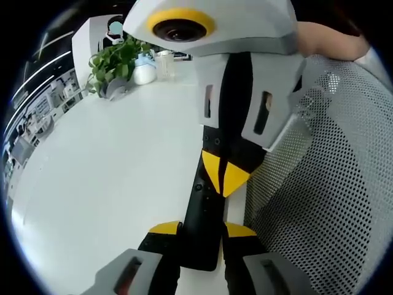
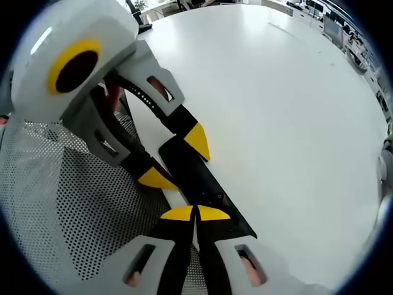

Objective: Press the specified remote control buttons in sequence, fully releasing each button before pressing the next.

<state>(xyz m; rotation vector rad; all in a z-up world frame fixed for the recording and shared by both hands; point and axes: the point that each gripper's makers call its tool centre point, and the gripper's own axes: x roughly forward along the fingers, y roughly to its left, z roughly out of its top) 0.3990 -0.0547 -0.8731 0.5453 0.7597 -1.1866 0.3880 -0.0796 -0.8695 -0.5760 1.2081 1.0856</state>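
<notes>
Here, black remote (image 1: 201, 227) between left gripper (image 1: 202, 230) tips, lettering illegible.

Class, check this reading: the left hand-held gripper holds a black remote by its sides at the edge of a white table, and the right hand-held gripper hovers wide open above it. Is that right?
One detail is wrong. In the right gripper view, the right hand-held gripper is not wide open: its yellow tips meet, closed, on the remote. The left hand-held gripper does hold the remote by its sides at the edge of the white table.

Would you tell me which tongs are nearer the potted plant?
Right, probably: the right tongs press the remote farther toward the potted plant; the left tongs hold its near end.
</notes>
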